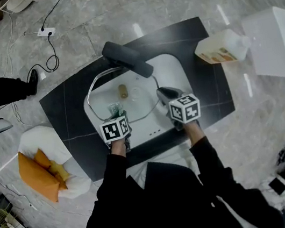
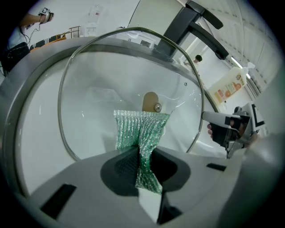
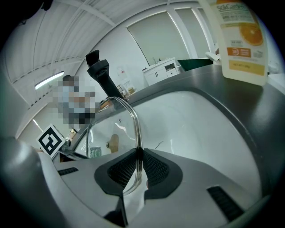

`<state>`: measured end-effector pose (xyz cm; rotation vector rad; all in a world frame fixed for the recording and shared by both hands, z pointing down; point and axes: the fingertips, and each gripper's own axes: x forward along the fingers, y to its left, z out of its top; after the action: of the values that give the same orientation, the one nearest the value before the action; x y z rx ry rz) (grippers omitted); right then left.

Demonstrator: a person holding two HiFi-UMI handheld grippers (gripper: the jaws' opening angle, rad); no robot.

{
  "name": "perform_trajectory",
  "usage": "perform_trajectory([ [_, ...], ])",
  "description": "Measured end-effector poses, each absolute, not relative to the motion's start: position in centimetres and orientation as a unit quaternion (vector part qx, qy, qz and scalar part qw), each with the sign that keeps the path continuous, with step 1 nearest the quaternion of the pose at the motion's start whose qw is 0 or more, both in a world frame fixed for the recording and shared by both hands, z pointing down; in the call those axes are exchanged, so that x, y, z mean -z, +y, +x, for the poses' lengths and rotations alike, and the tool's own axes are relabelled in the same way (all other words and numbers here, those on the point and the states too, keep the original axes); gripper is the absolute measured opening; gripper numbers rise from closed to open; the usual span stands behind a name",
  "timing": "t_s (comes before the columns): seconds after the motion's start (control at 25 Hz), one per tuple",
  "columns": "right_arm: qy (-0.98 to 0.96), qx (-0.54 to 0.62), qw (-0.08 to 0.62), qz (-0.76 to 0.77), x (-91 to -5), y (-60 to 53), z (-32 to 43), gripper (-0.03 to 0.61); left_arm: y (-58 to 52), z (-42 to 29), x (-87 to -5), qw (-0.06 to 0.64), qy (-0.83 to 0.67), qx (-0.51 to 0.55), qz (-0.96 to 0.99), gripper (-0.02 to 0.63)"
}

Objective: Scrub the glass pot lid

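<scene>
Left gripper (image 2: 141, 167) is clamped tight on a green scrub pad (image 2: 140, 127), and the pad sits right at the glass pot lid (image 2: 107, 84), just under its tan knob (image 2: 150, 101). Right gripper (image 3: 139, 164) is pinched on the lid's metal rim, holding it on edge in the white sink (image 3: 191, 120), with the black faucet (image 3: 100, 71) behind. The bottle (image 3: 240, 40) on the counter has an orange on its label, but I can't read the print. My black sleeves (image 1: 115, 175) reach forward side by side.

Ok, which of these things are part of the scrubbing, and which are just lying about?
In use:
lid, right gripper clamped on its rim
green scrub pad in left gripper
sink

Lying about:
bottle
white box
power strip
orange cushion
</scene>
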<state>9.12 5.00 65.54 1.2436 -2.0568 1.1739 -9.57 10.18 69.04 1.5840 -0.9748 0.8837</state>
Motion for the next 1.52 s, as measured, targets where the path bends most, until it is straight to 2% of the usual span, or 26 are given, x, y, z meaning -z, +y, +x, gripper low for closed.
perform_trajectory([
  [0.48,-0.747,-0.430,0.230,0.452,-65.4,5.1,9.1,0.048,10.5,-7.5,-69.2,0.537,-0.385,-0.351,0.663,0.061],
  [1.52,-0.749,-0.427,0.229,0.452,-65.4,5.0,9.1,0.048,10.6,-4.4,-69.2,0.536,-0.352,-0.354,0.680,0.063],
])
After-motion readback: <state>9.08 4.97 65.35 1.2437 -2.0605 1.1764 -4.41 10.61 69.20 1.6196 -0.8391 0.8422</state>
